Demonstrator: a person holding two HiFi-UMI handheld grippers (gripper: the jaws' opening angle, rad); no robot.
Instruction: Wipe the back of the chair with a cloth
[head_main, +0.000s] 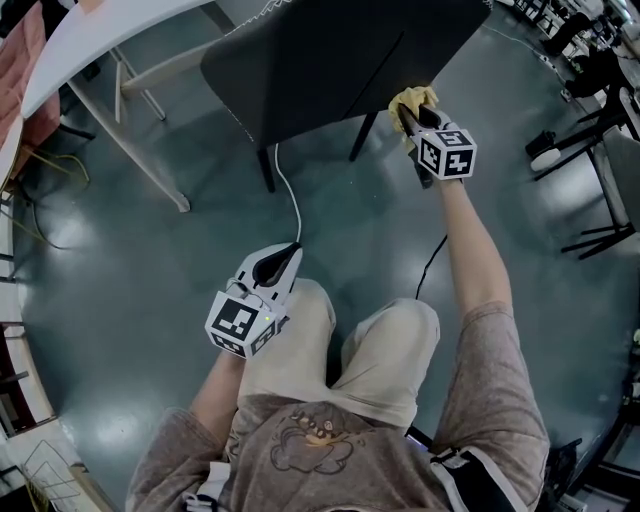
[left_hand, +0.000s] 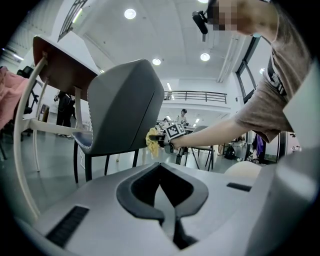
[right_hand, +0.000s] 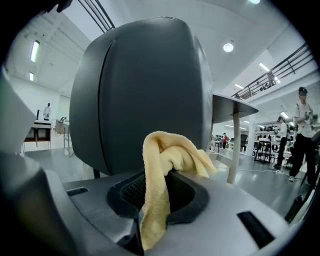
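Head view: I've got the right gripper (head_main: 418, 118) clamped on the yellow cloth (head_main: 408, 99), cloth against the lower edge of the dark grey chair back (head_main: 330, 60). Left gripper (head_main: 283, 258) sits low by the knee, jaws together, nothing btwn them, well apart from chair. Floor (head_main: 120, 290) glossy grey-green w/ light glare. White table (head_main: 90, 30) just beyond chair. White cable (head_main: 292, 200) on floor below chair. Left gripper view: big hall, round ceiling lights (left_hand: 130, 13), balcony rail (left_hand: 195, 95), people & desks in bkgd.
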